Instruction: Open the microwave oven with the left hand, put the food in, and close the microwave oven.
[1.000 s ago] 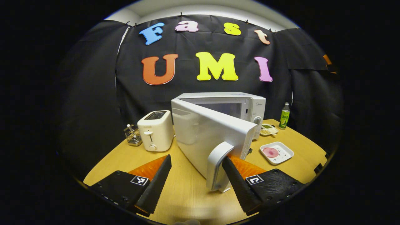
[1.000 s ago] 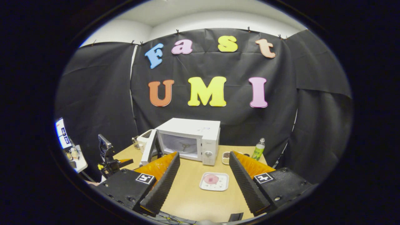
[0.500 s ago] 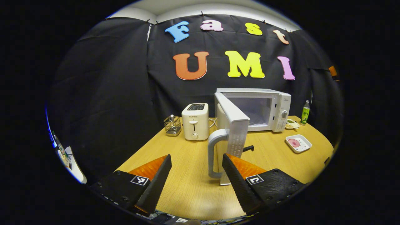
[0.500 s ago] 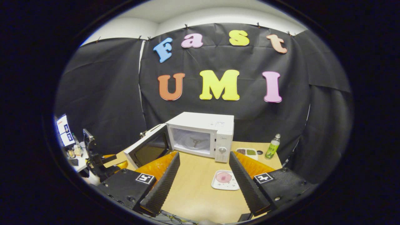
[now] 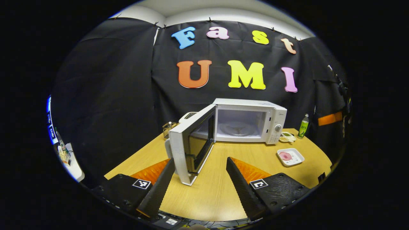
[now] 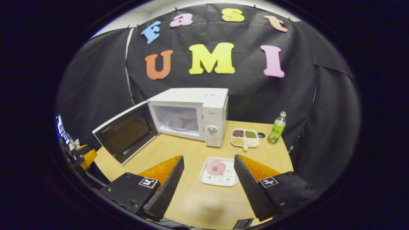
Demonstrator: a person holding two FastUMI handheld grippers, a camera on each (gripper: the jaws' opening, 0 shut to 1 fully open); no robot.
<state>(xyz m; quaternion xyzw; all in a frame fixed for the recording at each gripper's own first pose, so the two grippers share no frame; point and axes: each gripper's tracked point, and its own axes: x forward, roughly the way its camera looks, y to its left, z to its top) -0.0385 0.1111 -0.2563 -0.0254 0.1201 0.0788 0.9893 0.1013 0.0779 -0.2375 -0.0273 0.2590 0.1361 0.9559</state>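
Observation:
The white microwave (image 5: 249,119) stands at the back of the wooden table (image 5: 217,195), and its turntable shows inside. Its door (image 5: 191,147) is swung wide open to the left. My left gripper (image 5: 200,159) is open, with the door's free edge in front of its gap and neither finger pressing on it. The food is a pink slice on a white square plate (image 6: 219,171), which also lies right of the microwave (image 5: 289,156). My right gripper (image 6: 208,158) hangs open just before the plate, which shows between its fingers. The door (image 6: 126,135) and the oven (image 6: 191,111) stand farther back on the left.
A sectioned dish of beans (image 6: 245,138), a black cap (image 6: 261,134) and a green bottle (image 6: 277,127) stand right of the microwave. A toaster (image 5: 188,115) and a wire basket (image 5: 166,129) sit behind the open door. The table's front edge is near both grippers.
The door swung from half open to wide open. My left gripper came off the handle and drew back. My right gripper moved forward and tilted down over the plate.

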